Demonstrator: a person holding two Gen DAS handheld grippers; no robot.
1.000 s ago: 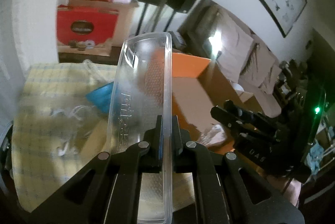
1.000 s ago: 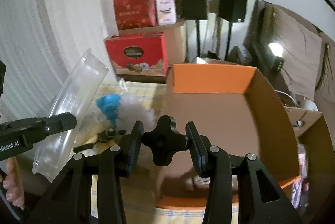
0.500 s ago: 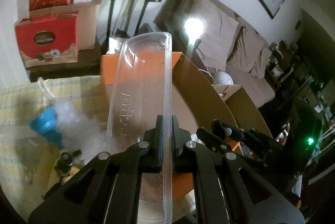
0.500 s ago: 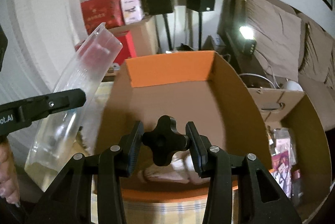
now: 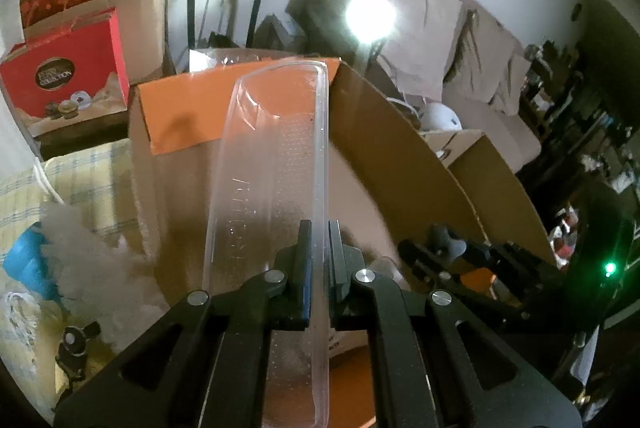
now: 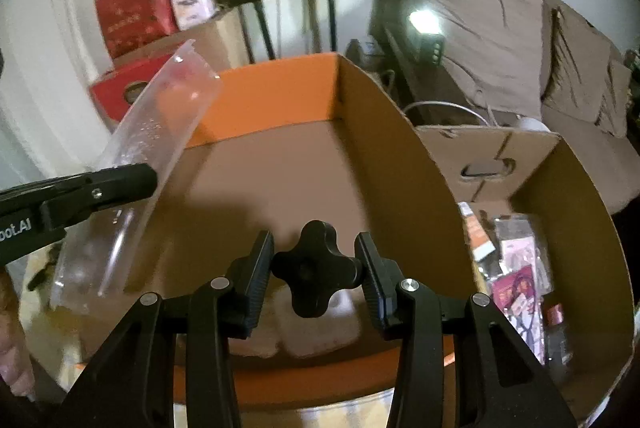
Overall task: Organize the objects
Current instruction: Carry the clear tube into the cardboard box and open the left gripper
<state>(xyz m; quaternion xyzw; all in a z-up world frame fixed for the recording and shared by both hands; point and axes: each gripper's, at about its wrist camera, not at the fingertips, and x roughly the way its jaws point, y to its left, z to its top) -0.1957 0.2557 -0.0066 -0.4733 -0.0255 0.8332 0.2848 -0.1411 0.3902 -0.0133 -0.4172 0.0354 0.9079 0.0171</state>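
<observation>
The left tongs (image 5: 316,268) are closed thin on one long wall of a clear plastic tray (image 5: 276,163), which stands up the middle of the left wrist view and leans over the open cardboard box (image 5: 400,155). The right tongs (image 6: 316,268) are closed on a black star-shaped knob (image 6: 316,270), held low in the centre of the right wrist view, above the near part of the box, whose orange-edged walls fill that frame. Both things look ready to go into the box.

The risks lie mostly with the tray. It is gripped by a single thin, slick wall near one end, so its long body could swing or slip out if the hand tilts or jerks. In the right wrist view the tray sits at the left of the frame near the box's left wall; lowering it off line could catch that wall and twist it in the grip. The two tongs are also close together over the box, so lowering both at once could knock one against the other and shake the knob loose.
</observation>
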